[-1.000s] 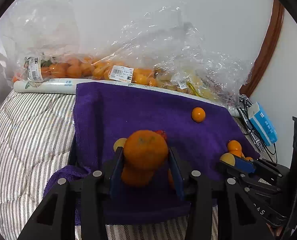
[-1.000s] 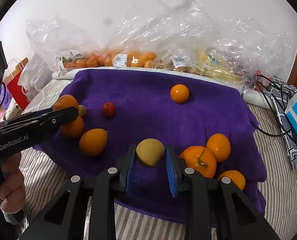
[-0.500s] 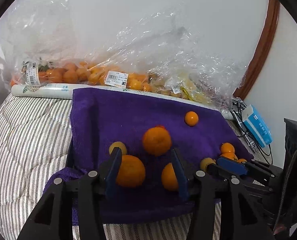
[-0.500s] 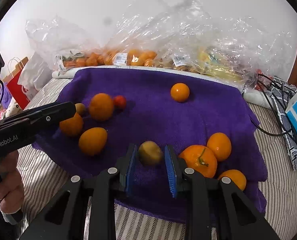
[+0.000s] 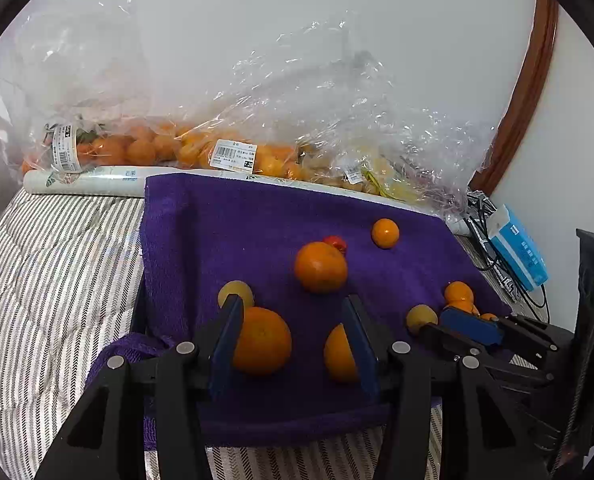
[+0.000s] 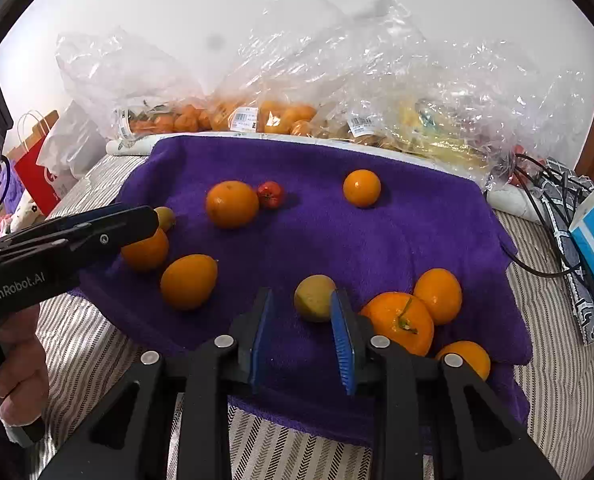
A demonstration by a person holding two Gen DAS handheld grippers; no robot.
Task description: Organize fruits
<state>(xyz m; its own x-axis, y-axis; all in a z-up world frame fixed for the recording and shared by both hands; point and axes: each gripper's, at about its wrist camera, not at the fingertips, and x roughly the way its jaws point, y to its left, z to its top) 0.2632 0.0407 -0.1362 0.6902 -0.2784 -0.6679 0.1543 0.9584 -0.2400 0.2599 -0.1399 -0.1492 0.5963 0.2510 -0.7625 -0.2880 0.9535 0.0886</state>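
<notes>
Loose fruits lie on a purple towel [image 6: 397, 224]. My left gripper [image 5: 293, 332] is open and empty above the towel's near left edge, with two oranges [image 5: 262, 340] below its fingers. A large orange [image 5: 321, 267] rests beyond it beside a small red fruit [image 5: 335, 243]. My right gripper [image 6: 301, 328] is open and empty. A yellow-green fruit [image 6: 314, 298] lies on the towel by its right finger. Three oranges [image 6: 401, 322] cluster at its right. A lone small orange [image 6: 361, 188] sits farther back.
Clear plastic bags of oranges [image 5: 137, 148] and other fruit [image 6: 417, 128] lie along the wall behind the towel. A white roll [image 5: 85, 182] lies before them. A blue box [image 5: 519, 246] and cables [image 6: 553, 216] are at the right. Striped bedding [image 5: 49, 264] surrounds the towel.
My left gripper opened and let go of the large orange, which now rests on the towel by the red fruit. My right gripper opened and released the yellow-green fruit onto the towel.
</notes>
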